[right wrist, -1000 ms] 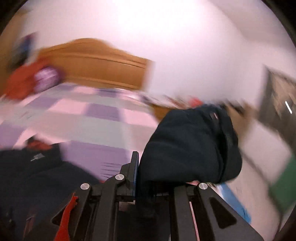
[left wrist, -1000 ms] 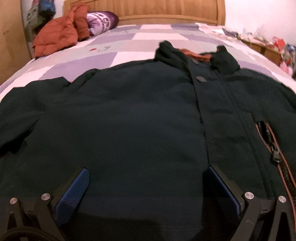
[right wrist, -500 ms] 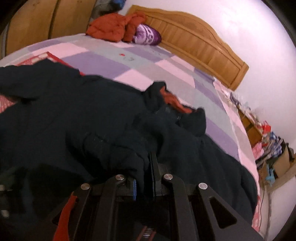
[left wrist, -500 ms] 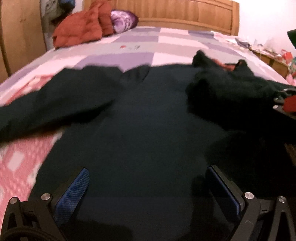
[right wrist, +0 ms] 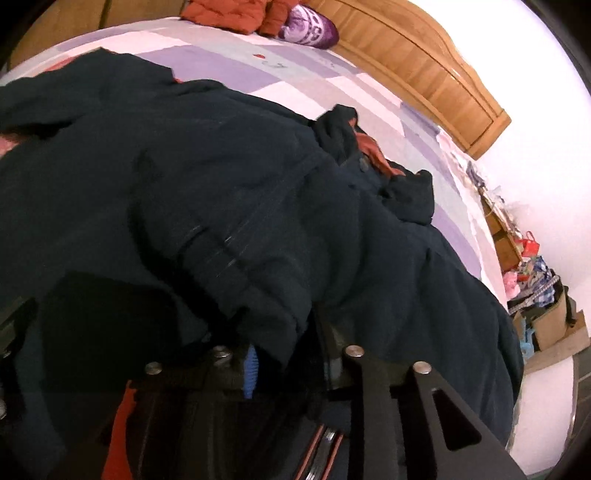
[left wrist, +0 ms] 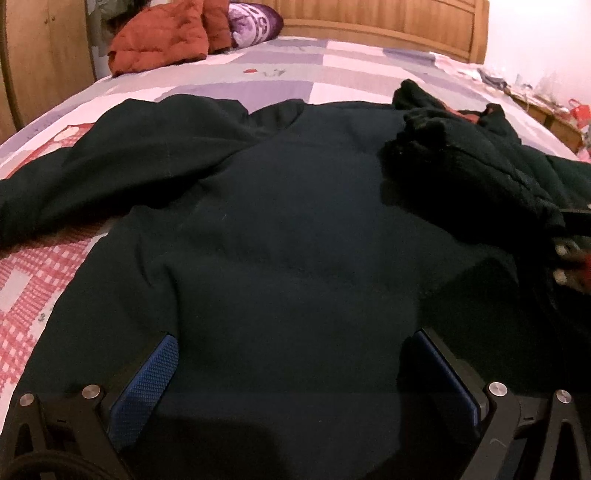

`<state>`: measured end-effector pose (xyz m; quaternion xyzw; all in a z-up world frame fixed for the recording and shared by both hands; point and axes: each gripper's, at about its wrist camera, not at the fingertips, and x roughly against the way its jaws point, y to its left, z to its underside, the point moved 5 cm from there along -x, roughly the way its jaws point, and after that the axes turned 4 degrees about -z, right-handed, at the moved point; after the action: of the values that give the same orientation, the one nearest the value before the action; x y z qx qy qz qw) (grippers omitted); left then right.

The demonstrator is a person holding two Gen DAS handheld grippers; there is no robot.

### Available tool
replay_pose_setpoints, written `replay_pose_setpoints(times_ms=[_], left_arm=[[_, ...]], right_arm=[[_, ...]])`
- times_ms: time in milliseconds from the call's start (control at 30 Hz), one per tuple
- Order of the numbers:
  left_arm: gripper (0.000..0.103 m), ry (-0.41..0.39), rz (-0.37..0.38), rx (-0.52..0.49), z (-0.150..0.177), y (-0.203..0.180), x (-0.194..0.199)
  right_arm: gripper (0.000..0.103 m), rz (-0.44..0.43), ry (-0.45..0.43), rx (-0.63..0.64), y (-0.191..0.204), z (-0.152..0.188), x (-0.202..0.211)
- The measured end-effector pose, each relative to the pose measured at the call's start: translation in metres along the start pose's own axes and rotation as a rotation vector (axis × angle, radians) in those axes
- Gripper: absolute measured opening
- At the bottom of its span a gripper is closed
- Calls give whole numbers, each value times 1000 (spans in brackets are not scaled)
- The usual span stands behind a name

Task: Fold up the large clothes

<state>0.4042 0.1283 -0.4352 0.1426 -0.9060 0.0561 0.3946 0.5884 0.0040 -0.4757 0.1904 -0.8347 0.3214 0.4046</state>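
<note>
A large dark green jacket [left wrist: 295, 229] lies spread on the bed, front up, its left sleeve [left wrist: 110, 166] stretched out to the left. Its right sleeve [left wrist: 472, 173] is folded across the chest. My left gripper [left wrist: 291, 365] is open, its blue pads wide apart just above the jacket's lower body. My right gripper [right wrist: 288, 362] sits low over the jacket [right wrist: 221, 206], jaws a little apart with folded sleeve cloth draped between them; the collar with orange lining [right wrist: 373, 151] lies beyond. The right gripper shows dimly at the right edge of the left wrist view [left wrist: 572, 266].
The bed has a purple and pink patchwork cover [left wrist: 332, 77] and a wooden headboard [left wrist: 388, 22]. An orange padded jacket [left wrist: 159, 40] and a purple pillow [left wrist: 255, 22] lie at the head. A wardrobe [left wrist: 40, 62] stands left; cluttered shelves [right wrist: 524, 258] stand right of the bed.
My right gripper swung the right sleeve from up in the air over onto the jacket's chest and came down with it. My left gripper shifted left along the hem, still open.
</note>
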Motion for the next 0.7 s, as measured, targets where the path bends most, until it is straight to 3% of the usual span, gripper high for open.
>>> replay_pose_setpoints(times_ms=[67, 100, 167, 333, 433, 500, 567, 633, 667, 700], left_arm=[[103, -3, -1, 0, 0, 0, 0], [103, -5, -2, 0, 0, 0, 0], [103, -9, -6, -2, 1, 0, 0], [103, -20, -11, -2, 1, 0, 1], [103, -27, -15, -3, 2, 0, 2], [103, -33, -18, -4, 2, 0, 3], [103, -38, -22, -5, 2, 0, 4], [103, -41, -24, -6, 2, 0, 4], [103, -42, -24, -6, 2, 0, 4], [103, -42, -24, -6, 2, 0, 4]], right_arm=[[39, -6, -24, 33, 7, 7, 12], [53, -36, -27, 32, 10, 10, 17], [63, -54, -49, 19, 10, 11, 27], [76, -40, -116, 13, 10, -20, 32], [75, -119, -69, -28, 12, -40, 9], [57, -160, -37, -72, 13, -47, 0], [48, -205, -113, -150, 9, -62, 13], [47, -276, -183, -188, 13, -68, 24], [47, -297, -159, -168, 20, -67, 20], [48, -320, -82, -126, 33, -62, 7]])
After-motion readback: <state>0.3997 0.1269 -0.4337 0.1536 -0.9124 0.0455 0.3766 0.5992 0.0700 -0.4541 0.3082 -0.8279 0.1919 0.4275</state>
